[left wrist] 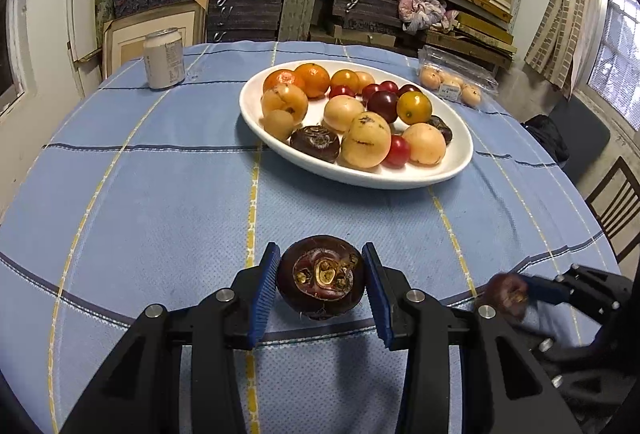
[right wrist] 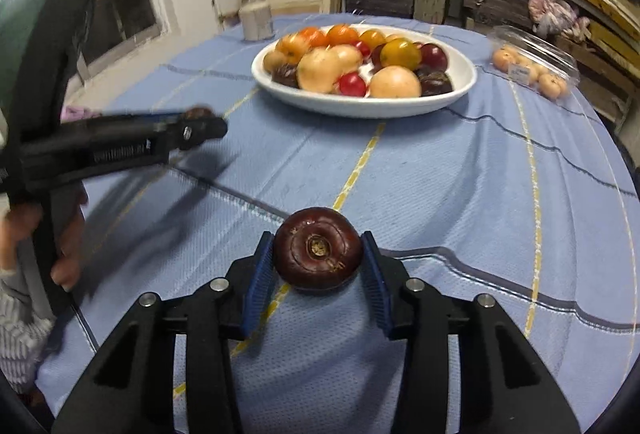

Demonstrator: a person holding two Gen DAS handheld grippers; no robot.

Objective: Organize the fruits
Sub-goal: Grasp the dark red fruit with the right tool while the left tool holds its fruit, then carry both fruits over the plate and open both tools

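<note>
My left gripper [left wrist: 320, 284] is shut on a dark brown round fruit [left wrist: 320, 280], its blue pads pressing both sides. In the right wrist view the left gripper [right wrist: 200, 116] hangs above the cloth at the left, casting a shadow. My right gripper [right wrist: 318, 254] has its pads against a second dark brown fruit [right wrist: 318, 248] that sits on the blue tablecloth; the right gripper [left wrist: 510, 294] shows blurred at the lower right of the left wrist view. A white oval plate [left wrist: 360, 178] [right wrist: 360, 108] farther back holds several orange, yellow, pale, red and dark fruits.
A drink can [left wrist: 164, 58] [right wrist: 258, 19] stands at the back left. A clear plastic box [left wrist: 456, 80] [right wrist: 532, 68] of pale fruits lies back right. A chair [left wrist: 616, 210] stands beyond the table's right edge. Shelves fill the back wall. A person's hand [right wrist: 64, 266] grips the left handle.
</note>
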